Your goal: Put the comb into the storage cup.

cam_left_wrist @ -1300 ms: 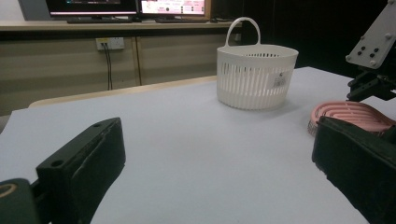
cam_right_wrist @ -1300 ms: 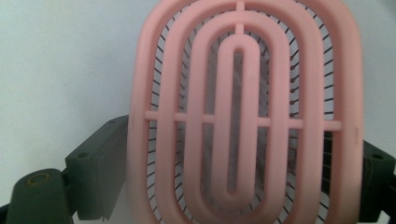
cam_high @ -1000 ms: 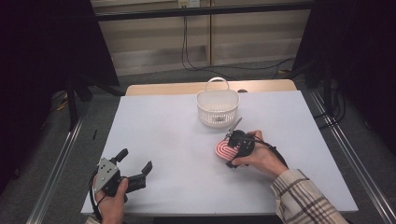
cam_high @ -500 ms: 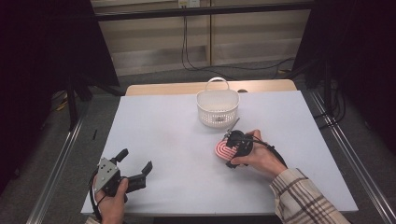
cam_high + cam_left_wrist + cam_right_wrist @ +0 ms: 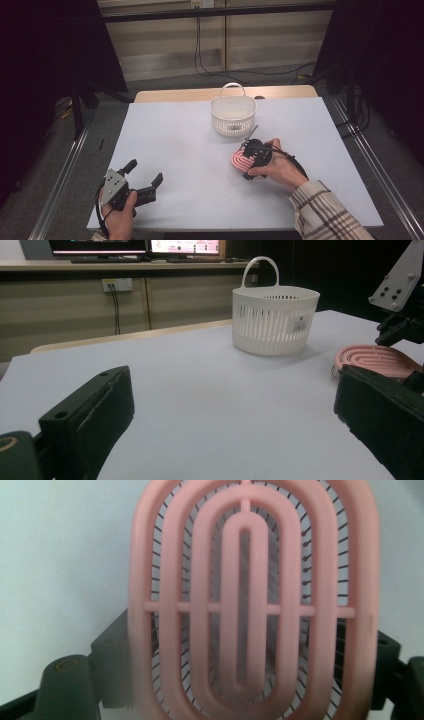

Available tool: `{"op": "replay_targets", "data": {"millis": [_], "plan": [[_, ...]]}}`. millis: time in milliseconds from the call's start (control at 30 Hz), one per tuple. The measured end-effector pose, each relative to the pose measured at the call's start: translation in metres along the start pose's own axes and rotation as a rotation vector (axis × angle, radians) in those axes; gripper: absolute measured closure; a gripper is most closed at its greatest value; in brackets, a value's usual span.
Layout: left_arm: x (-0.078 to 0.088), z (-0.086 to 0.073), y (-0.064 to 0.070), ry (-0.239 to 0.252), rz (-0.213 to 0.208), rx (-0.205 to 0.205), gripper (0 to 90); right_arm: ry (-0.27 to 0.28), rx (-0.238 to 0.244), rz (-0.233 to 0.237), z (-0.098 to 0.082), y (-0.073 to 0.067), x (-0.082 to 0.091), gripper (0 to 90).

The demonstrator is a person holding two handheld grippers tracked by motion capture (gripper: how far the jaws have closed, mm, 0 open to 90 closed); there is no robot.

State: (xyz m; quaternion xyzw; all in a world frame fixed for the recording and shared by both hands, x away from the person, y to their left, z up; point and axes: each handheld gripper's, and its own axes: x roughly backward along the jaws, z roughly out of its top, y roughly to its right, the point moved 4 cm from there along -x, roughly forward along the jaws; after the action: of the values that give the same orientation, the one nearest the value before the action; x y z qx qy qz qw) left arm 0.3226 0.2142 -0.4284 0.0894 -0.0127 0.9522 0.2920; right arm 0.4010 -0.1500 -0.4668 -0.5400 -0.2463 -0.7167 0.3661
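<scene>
Pink plastic is what the right gripper [image 5: 248, 161] has hold of: an oval brush [image 5: 242, 159] with concentric ribs joined by one crossbar and a short spine at the top, dark bristles showing through the slots; in the right gripper view the brush [image 5: 250, 600] stands between the two black jaws, which sit against its lower sides, so they look closed on it, though the contact itself is partly hidden behind the pink frame; from the high view the right hand [image 5: 280, 167] holds that gripper low at the worktop [image 5: 190, 150], right of centre, the brush just in front of the white slotted basket [image 5: 233, 116] and apart from it; whether the brush rests on the surface or hangs just above it I cannot tell.

At the near left corner the left hand [image 5: 120, 220] holds the left gripper [image 5: 146, 176] with its jaws spread wide and nothing between them; in the left gripper view the two black jaws stand far apart over bare pale worktop [image 5: 200, 390], with the basket [image 5: 274, 319], its loop handle upright, farther off and the pink brush [image 5: 372, 360] lying low at the right, under the other gripper; a plaid sleeve [image 5: 325, 212] covers the right forearm.
</scene>
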Motion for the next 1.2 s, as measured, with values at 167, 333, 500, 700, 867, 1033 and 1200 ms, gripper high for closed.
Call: {"op": "replay_targets", "data": {"millis": [167, 333, 500, 700, 867, 1033, 1200], "plan": [[0.0, 0.0, 0.0, 0.001, 0.002, 0.001, 2.8, 0.008, 0.0, -0.002, -0.001, 0.001, 0.005, 20.5], [0.0, 0.0, 0.0, 0.002, 0.0, 0.005, 2.8, 0.02, -0.008, -0.002, 0.0, 0.002, 0.011, 20.5], [0.0, 0.0, 0.0, 0.006, 0.004, 0.001, 2.8, 0.04, -0.017, 0.003, 0.0, 0.005, 0.017, 20.5], [0.0, 0.0, 0.0, 0.002, 0.001, 0.0, 2.8, 0.06, -0.046, -0.003, -0.002, 0.01, 0.024, 20.4], [0.0, 0.0, 0.0, 0.002, 0.001, 0.0, 2.8, 0.073, -0.051, -0.012, -0.002, 0.011, 0.03, 20.5], [0.0, 0.0, 0.0, 0.005, 0.002, 0.003, 2.8, 0.089, -0.048, -0.029, 0.0, 0.012, 0.037, 20.4], [0.0, 0.0, 0.0, 0.003, 0.002, 0.003, 2.8, 0.124, -0.057, -0.031, 0.0, 0.014, 0.044, 20.4]]}}
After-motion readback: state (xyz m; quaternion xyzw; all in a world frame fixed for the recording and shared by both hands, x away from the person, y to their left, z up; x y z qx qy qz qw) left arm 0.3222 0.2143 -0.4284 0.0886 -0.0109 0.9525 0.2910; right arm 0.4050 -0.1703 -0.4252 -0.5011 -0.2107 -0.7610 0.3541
